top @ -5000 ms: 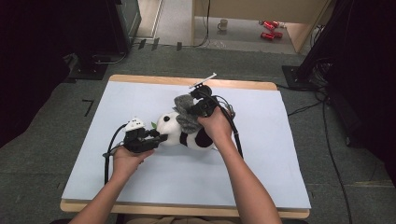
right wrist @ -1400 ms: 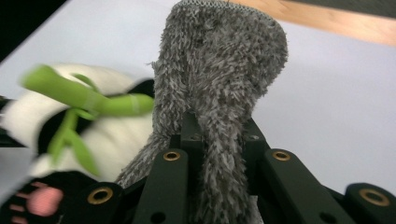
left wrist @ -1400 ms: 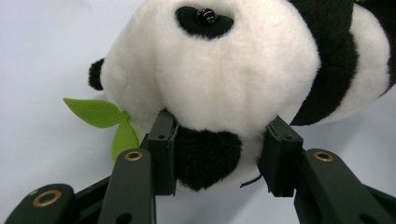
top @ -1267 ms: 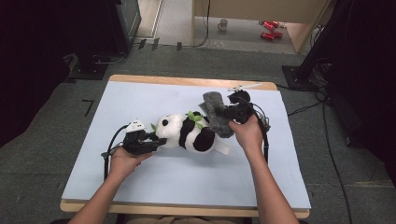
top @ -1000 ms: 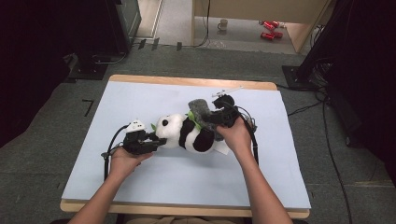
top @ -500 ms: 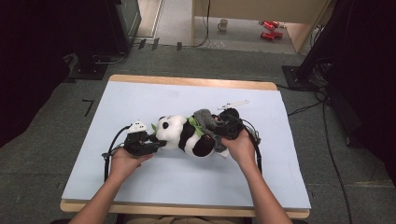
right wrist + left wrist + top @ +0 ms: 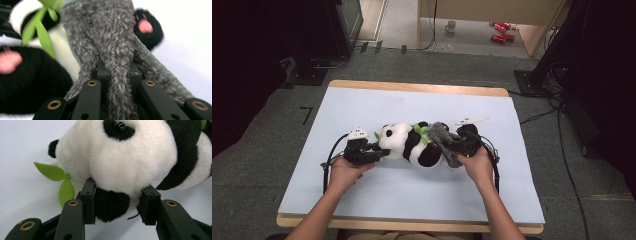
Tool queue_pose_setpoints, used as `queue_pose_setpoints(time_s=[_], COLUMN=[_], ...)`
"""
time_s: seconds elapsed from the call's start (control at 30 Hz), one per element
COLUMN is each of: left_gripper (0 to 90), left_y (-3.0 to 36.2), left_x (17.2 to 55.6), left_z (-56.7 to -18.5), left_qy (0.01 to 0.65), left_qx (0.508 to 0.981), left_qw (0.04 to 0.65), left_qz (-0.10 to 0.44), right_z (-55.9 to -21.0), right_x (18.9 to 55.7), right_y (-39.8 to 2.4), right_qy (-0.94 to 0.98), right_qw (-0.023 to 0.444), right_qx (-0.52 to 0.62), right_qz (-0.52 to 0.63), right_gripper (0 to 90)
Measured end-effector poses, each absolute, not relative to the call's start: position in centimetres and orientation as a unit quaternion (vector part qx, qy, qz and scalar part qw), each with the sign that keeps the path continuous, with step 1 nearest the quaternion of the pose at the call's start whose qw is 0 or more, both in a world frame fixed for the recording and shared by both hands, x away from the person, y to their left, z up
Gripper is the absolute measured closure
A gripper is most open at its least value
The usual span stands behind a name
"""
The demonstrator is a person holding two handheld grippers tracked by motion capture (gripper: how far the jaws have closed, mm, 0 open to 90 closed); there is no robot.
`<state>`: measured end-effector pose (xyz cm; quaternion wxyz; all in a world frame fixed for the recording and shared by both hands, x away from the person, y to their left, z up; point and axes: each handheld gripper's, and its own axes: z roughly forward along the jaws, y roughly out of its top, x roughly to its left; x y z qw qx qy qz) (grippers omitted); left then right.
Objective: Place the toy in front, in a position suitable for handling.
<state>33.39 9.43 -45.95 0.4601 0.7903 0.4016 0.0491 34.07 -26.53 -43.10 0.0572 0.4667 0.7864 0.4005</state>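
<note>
A black-and-white panda plush (image 7: 409, 142) lies on its side on the pale blue table top (image 7: 412, 105). My left gripper (image 7: 378, 150) is at its head, the jaws shut on the black ear and white fur (image 7: 110, 205), in the left gripper view (image 7: 119, 193). A green felt leaf (image 7: 57, 177) sticks out beside the head. My right gripper (image 7: 453, 145) is shut on a grey fuzzy cloth (image 7: 441, 139) at the panda's lower half. In the right gripper view (image 7: 117, 71) the cloth (image 7: 110, 32) runs up between two pink-padded feet (image 7: 147, 25).
A small white strip (image 7: 472, 120) lies on the table just behind the right gripper. The table's wooden edge (image 7: 412, 87) runs along the back. Cables, a cup (image 7: 452, 25) and red cans (image 7: 499, 32) lie on the floor beyond.
My right gripper has come down and leftward with the grey cloth, from above the panda's far side to its lower body. The left gripper and the panda's head have stayed put.
</note>
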Motion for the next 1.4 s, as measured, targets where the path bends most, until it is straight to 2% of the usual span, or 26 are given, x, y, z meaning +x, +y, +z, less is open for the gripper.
queue_pose_setpoints(time_s=[0.2,0.4,0.7,0.83,1.13,1.4], left_gripper=[56.5,55.3,55.2,55.1,55.2,55.2], left_y=[9.6,9.7,9.6,9.6,9.4,9.3], left_x=[33.8,33.7,33.5,33.2,32.7,32.7], left_z=[-45.8,-45.9,-46.1,-46.2,-46.4,-46.4], left_qy=[0.406,0.386,0.385,0.385,0.386,0.384], left_qx=[0.786,0.794,0.79,0.789,0.788,0.792], left_qw=[0.464,0.468,0.474,0.475,0.475,0.468], left_qz=[0.037,0.051,0.056,0.061,0.074,0.078], right_z=[-44.1,-44.2,-40.2,-39.0,-38.4,-40.9], right_x=[33.7,33.5,33.3,33.8,35.2,35.9], right_y=[-27.9,-29.3,-31.2,-30.2,-26.3,-23.1], right_qy=[0.785,0.777,0.746,0.751,0.77,0.792], right_qw=[0.05,0.044,0.071,0.074,0.065,0.039], right_qx=[0.488,0.514,0.51,0.492,0.449,0.431], right_qz=[0.378,0.36,0.422,0.434,0.449,0.431], right_gripper=[78.9,78.9,78.8,78.7,78.4,77.6])
